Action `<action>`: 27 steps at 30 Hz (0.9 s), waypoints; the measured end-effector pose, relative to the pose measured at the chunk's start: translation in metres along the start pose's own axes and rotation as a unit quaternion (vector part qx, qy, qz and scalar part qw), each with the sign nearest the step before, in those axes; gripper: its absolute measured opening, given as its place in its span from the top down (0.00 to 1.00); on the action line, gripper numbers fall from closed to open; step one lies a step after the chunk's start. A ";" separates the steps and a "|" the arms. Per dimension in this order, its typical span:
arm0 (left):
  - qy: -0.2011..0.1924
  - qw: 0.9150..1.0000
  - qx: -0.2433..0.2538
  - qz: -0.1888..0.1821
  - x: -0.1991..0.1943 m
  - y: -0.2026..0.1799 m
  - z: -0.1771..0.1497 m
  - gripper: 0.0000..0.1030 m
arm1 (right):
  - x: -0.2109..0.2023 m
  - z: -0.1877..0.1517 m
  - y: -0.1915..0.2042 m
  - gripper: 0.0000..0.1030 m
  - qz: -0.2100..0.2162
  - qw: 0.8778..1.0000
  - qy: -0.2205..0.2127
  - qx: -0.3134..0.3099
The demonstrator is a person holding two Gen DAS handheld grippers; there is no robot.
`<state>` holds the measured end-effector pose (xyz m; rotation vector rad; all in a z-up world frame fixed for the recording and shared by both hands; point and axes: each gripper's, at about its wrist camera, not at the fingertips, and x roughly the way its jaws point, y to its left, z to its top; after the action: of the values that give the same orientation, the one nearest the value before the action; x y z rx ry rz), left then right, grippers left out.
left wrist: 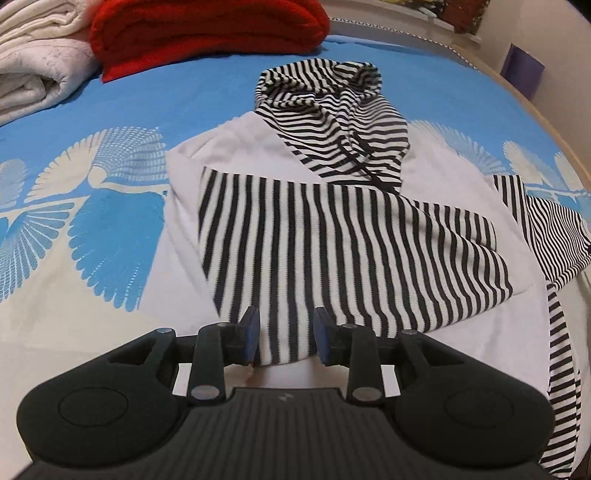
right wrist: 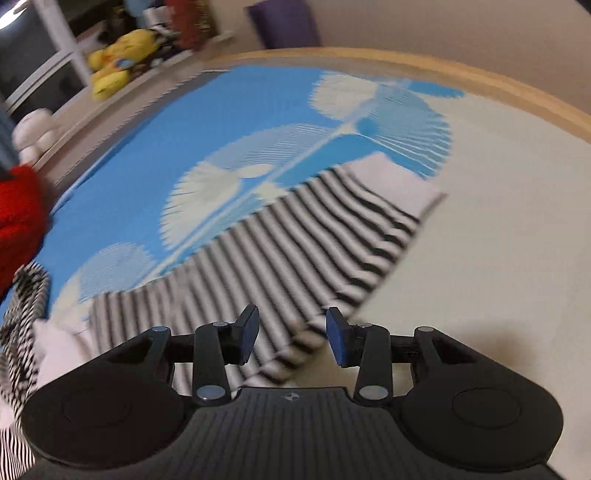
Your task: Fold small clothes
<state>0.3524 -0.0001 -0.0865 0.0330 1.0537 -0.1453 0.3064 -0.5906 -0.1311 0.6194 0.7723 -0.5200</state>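
Observation:
A small white hoodie point(left wrist: 229, 155) with black-and-white striped sleeves and hood lies on the blue patterned bed sheet point(left wrist: 92, 221). In the left wrist view one striped sleeve point(left wrist: 351, 251) is folded across the white body, and the striped hood point(left wrist: 332, 110) lies beyond it. My left gripper point(left wrist: 286, 336) is open, its jaws either side of that sleeve's near end. In the right wrist view, blurred, the other striped sleeve point(right wrist: 295, 251) lies stretched out on the sheet. My right gripper point(right wrist: 291, 336) is open over its near end.
A folded red garment point(left wrist: 207, 33) and a folded white blanket point(left wrist: 37, 66) lie at the far left of the bed. The bed's wooden edge point(right wrist: 480, 81) curves around on the right. A yellow soft toy point(right wrist: 114, 62) sits on a shelf beyond.

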 end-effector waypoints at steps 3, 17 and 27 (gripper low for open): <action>0.003 1.000 0.003 -0.001 0.003 -0.004 -0.001 0.66 | 0.010 0.006 -0.017 0.59 -0.004 1.000 0.004 0.031; 0.005 1.000 0.004 0.000 0.004 0.000 -0.001 0.66 | 0.034 0.016 -0.050 0.93 -0.031 0.991 -0.048 0.118; -0.015 0.999 -0.038 0.012 -0.015 0.038 0.005 0.66 | -0.106 -0.022 0.161 0.99 0.155 0.924 -0.295 -0.186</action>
<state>0.3539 0.0386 -0.0725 -0.0247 1.0273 -0.0846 0.3334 -0.4405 -0.0110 0.1972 0.1792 -0.2307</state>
